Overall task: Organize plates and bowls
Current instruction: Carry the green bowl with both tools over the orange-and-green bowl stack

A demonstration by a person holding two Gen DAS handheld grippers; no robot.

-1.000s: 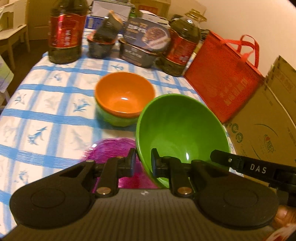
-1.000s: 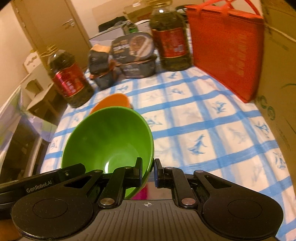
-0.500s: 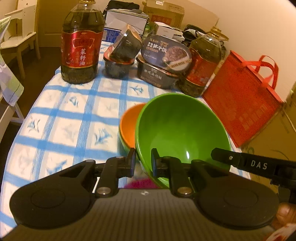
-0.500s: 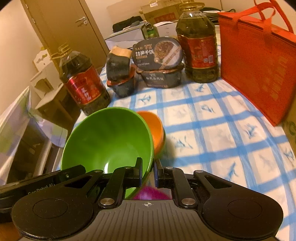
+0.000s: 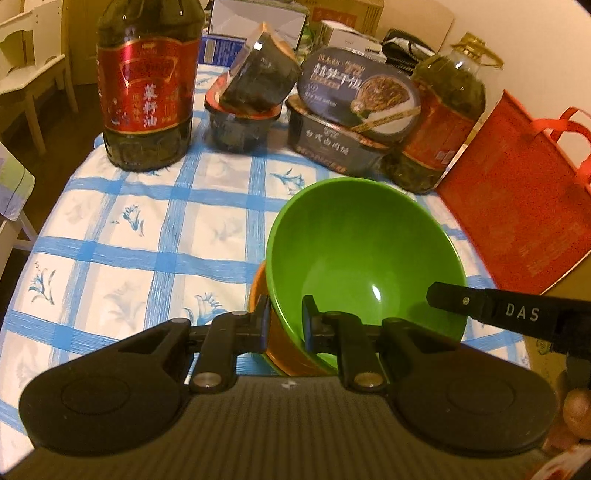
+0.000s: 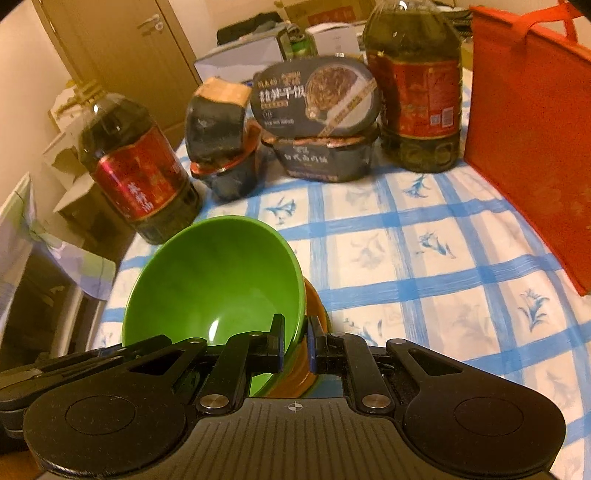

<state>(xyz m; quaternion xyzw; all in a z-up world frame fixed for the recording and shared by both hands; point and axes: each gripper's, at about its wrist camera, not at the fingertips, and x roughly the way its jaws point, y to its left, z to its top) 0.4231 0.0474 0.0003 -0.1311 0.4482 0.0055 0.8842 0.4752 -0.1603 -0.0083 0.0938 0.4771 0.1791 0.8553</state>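
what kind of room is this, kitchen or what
Probably a home dining or storage corner, not clearly a kitchen: a table with a blue-checked cloth, big cooking oil bottles, boxed instant meals and cardboard boxes piled behind, with an interior door.

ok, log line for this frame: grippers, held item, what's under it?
left gripper: shut on green bowl rim | right gripper: shut on opposite rim | green bowl: tilted, over orange bowl | contact: cannot tell | phase: stacking
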